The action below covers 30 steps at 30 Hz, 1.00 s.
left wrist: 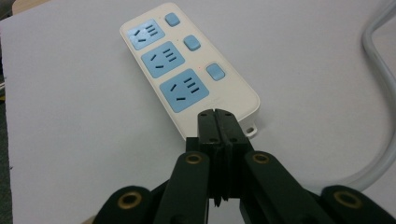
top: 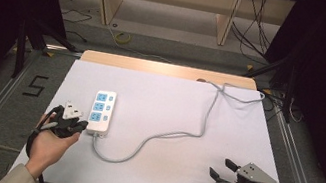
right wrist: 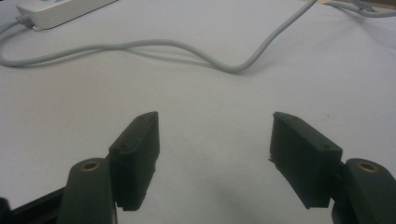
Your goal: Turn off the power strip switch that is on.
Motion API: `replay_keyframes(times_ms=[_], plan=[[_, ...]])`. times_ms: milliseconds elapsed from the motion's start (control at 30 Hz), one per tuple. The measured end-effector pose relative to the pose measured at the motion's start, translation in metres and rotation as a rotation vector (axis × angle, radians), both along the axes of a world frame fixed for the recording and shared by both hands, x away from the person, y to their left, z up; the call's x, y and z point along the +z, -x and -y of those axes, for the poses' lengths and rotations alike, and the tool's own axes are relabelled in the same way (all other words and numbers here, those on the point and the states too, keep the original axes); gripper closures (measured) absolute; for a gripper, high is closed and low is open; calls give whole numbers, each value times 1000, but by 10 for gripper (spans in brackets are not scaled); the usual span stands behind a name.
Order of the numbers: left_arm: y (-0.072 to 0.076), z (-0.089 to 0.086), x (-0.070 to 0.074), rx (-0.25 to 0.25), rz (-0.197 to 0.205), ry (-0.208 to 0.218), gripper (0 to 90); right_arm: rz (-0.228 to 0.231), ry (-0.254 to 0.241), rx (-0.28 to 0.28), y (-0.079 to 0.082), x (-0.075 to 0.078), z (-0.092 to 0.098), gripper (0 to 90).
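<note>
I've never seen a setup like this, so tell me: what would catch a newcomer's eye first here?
Probably the white power strip with three blue sockets, lying left of centre on the pale table, its grey cable snaking off to the far right corner. The left gripper, jaws shut, is at the strip's near end; the right gripper sits open near the front right.

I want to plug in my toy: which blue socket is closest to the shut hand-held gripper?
The blue socket at the white plastic power strip's cable end; the other two sit farther up.

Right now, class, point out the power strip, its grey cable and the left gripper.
power strip [left wrist: 184, 74]: left gripper view, on its cream top face between sockets and switches.
grey cable [top: 166, 133]: high view, mid-run on the table.
left gripper [left wrist: 218, 116]: left gripper view, tips of its closed jaws.
</note>
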<state>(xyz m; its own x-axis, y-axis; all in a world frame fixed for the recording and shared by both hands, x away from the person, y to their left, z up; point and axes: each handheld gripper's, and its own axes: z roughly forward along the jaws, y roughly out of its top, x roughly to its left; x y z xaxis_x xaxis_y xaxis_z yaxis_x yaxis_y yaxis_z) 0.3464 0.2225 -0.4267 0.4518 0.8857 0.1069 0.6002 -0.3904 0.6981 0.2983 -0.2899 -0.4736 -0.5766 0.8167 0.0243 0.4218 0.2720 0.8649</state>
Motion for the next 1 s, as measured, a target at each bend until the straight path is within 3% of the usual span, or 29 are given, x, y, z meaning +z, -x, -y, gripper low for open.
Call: replay_keyframes(times_ms=[1000], plan=[[-14,14,8,-8,2,-2,893,6,0,2,1,1,0,343]])
